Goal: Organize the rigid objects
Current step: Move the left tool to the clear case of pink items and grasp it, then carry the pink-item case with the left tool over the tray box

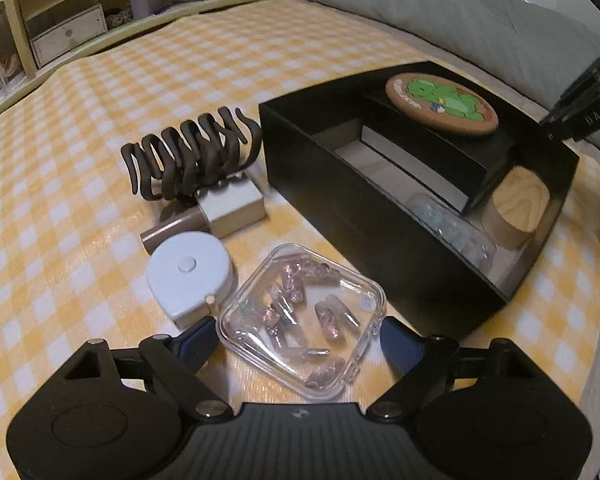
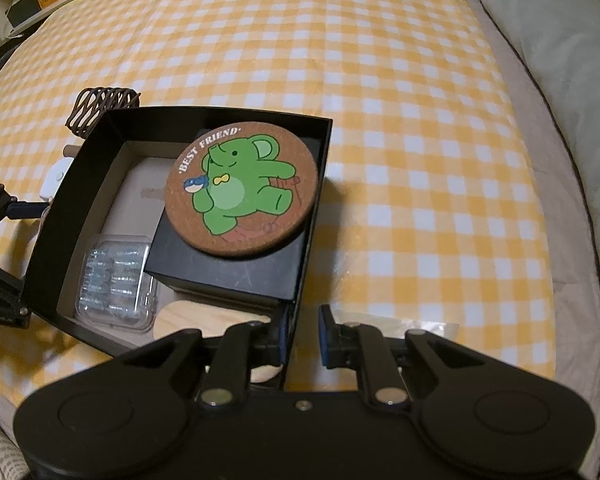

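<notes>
Leftmost, the left tongs (image 1: pixel 300 340) stand spread wide around a clear case (image 1: pixel 300 320) of pink pieces on the checked bed cover (image 1: pixel 80 200), pads not pressing it. Right of it sits the black box (image 2: pixel 56 220); the right tongs (image 2: pixel 302 336) are clenched on its near right wall.

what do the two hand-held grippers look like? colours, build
Both alike: left hand-held gripper and right hand-held gripper have matte black bodies, round side discs, black linkage arms with silver pivot pins, and blue finger pads. No cables or sleeves visible.
</notes>
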Demonstrator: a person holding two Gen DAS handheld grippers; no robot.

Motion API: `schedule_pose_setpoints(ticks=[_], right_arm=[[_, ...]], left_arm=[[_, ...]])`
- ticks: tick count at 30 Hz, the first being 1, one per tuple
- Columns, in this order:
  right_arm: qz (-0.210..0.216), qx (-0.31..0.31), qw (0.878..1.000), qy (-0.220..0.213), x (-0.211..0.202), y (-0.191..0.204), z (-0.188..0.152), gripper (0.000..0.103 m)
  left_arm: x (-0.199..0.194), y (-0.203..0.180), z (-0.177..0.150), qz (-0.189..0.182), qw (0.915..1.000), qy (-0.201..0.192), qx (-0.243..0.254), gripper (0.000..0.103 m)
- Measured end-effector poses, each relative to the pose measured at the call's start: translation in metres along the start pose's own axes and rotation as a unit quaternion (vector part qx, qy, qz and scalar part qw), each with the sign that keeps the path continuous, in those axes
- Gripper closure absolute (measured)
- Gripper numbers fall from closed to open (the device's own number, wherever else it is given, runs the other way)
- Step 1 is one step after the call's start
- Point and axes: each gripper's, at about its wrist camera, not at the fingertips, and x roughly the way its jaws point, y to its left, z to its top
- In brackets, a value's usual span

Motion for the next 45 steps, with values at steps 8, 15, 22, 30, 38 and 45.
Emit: schedule_pose_setpoints(ticks=[8,15,22,30,38,45], right_arm=[[-0.001,-0.001,1.000,0.000,0.000,0.001,0.000,0.088],[-0.003,-0.007,1.000,0.002,0.001,0.002,-0.001,0.088],[-0.004,-0.009,1.000,0.002,-0.001,0.000,-0.002,0.087],[-0.003,-0.008,1.000,0.002,-0.001,0.001,-0.003,0.086],[-0.003,-0.005,1.000,0.003,0.000,0.001,-0.002,0.086],[-0.001,0.010,1.000,0.009,-0.002,-0.009,-0.005,0.081]], left_arm=[[-0.020,0.011,-0.011,0.001,0.9974,0.071,-0.008,0.015],[-0.030,0.011,-0.007,0.026,0.9995,0.016,-0.007,0.003],[-0.007,-0.001,0.000,-0.006,0.9985,0.054,0.010,0.003],[-0.018,-0.008,-0.001,-0.041,0.9946,0.095,0.011,0.005],[-0.005,-0.018,0.006,0.008,0.9956,0.093,-0.008,0.018],[-0.008,-0.007,0.008,0.015,0.9921,0.105,-0.067,0.025]])
